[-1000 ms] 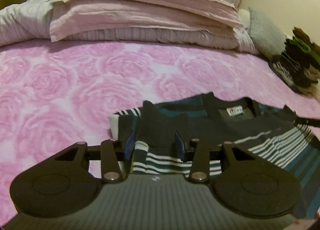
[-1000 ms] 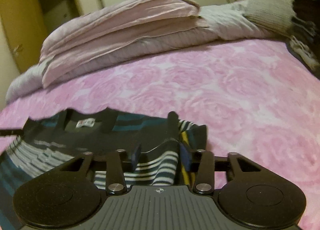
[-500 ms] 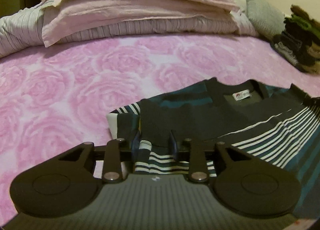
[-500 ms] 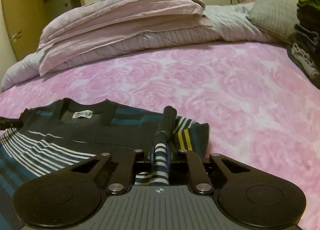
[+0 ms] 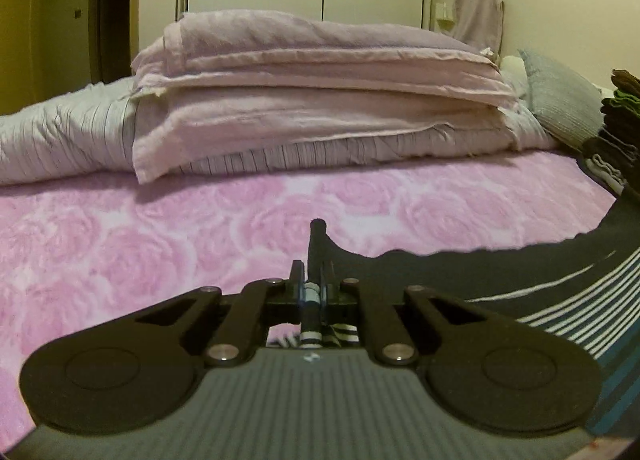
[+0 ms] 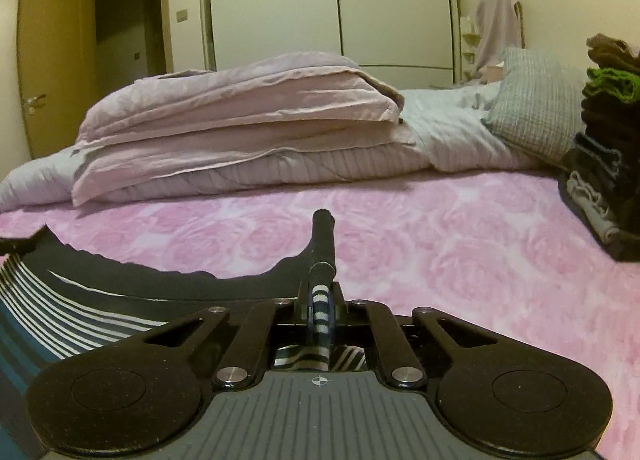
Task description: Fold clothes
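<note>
both grippers, left (image 5: 313,292) and right (image 6: 320,302), have just clamped onto the striped shirt (image 5: 560,296), which sags between them over the bed (image 5: 120,244), probably lifted for a fold.

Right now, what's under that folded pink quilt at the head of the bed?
The folded pink quilt lies on a grey pinstriped duvet; anything beneath that is covered.
</note>
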`<state>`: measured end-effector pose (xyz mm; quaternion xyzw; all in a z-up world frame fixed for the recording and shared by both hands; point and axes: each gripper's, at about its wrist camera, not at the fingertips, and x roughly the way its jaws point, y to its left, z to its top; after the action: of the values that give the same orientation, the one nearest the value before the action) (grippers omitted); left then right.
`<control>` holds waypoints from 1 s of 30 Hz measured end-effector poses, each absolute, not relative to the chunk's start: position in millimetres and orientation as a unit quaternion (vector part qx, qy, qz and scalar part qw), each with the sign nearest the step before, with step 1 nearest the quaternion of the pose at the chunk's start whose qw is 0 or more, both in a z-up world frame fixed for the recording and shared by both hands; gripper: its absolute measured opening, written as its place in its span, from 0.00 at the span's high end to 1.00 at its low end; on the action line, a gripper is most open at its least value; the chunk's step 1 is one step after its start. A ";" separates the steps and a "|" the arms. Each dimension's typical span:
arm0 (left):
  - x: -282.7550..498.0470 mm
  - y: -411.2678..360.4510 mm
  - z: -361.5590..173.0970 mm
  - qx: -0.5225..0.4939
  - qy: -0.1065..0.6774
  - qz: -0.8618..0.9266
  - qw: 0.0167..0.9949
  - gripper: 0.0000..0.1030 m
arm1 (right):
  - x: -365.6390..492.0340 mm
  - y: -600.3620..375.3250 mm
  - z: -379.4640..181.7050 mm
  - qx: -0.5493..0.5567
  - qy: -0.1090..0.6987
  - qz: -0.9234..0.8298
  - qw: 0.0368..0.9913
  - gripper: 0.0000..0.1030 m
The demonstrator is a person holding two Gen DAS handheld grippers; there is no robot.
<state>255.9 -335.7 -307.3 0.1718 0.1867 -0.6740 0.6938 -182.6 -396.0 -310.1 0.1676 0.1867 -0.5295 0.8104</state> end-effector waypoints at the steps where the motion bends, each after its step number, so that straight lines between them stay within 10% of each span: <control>1: 252.1 -342.0 -311.7 0.183 0.180 -0.669 0.697 0.93 | -177.9 -402.4 -317.9 0.170 0.201 -0.533 0.804 0.98; 6: 230.9 -370.3 -360.6 0.302 0.172 -0.630 0.695 0.88 | -160.4 -422.9 -358.1 0.184 0.311 -0.532 0.766 0.91; 10: 235.2 -353.9 -349.1 0.286 0.163 -0.625 0.708 0.77 | -172.9 -396.0 -328.2 0.163 0.280 -0.579 0.748 0.65; 25: 221.4 -155.3 -347.0 0.237 0.211 -0.697 0.643 0.86 | -183.2 -223.7 -349.5 0.215 0.282 -0.529 0.771 0.76; 30: 230.7 -136.7 -318.9 0.189 0.263 -0.654 0.684 0.85 | -193.9 -198.8 -314.0 0.278 0.205 -0.570 0.745 0.63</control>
<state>230.7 -136.7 -318.9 0.1891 0.2630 -0.6538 0.6838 -193.9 -198.8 -314.0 0.2782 0.2046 -0.5704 0.7453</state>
